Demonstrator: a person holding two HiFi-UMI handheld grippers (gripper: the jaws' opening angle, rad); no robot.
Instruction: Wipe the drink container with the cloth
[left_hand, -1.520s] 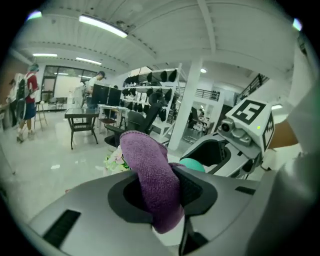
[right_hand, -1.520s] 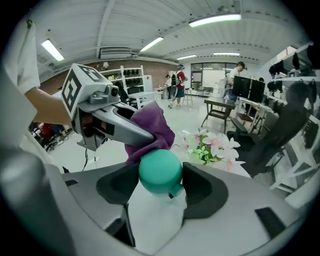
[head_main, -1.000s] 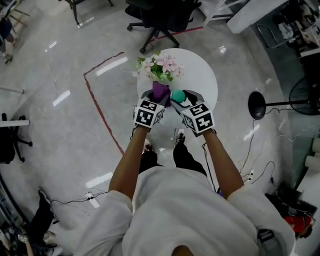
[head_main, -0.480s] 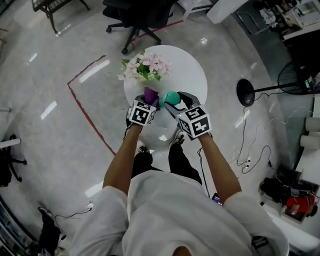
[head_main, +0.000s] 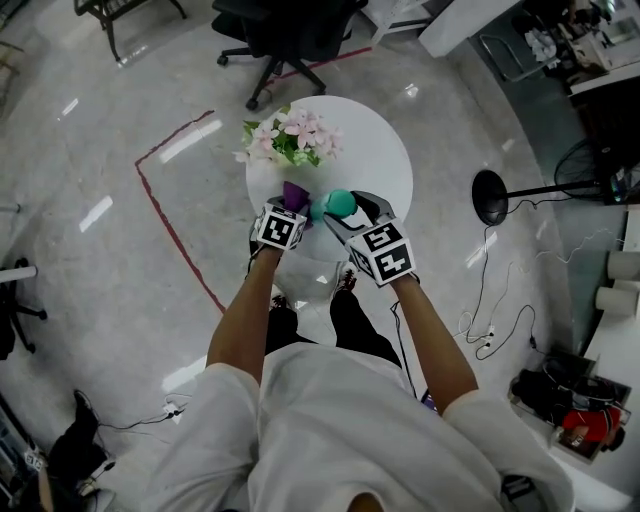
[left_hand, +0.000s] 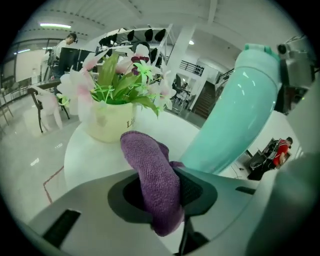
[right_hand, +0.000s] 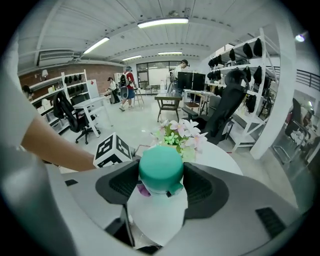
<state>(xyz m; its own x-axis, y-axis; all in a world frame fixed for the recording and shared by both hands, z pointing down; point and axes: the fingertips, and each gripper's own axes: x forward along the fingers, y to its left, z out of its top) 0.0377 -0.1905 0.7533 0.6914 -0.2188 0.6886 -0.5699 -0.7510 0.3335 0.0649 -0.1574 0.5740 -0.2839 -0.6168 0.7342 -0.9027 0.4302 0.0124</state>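
My right gripper (head_main: 338, 210) is shut on a teal drink bottle (head_main: 339, 204) and holds it above the near edge of the round white table (head_main: 385, 160). In the right gripper view the bottle (right_hand: 160, 172) fills the gap between the pads, base toward the camera. My left gripper (head_main: 292, 205) is shut on a purple cloth (head_main: 295, 194). The cloth (left_hand: 155, 177) hangs folded out of the jaws, right beside the tilted bottle (left_hand: 235, 117) and close to its lower side.
A pale pot of pink and white flowers (head_main: 288, 136) stands at the table's left rear. A black office chair (head_main: 280, 30) is behind the table. A floor-stand base (head_main: 488, 196) and cables lie to the right. Red tape (head_main: 165, 215) marks the floor on the left.
Both grippers stay together over the table's near edge. The cloth and the bottle have drawn a little closer to each other, and the head view has shifted.
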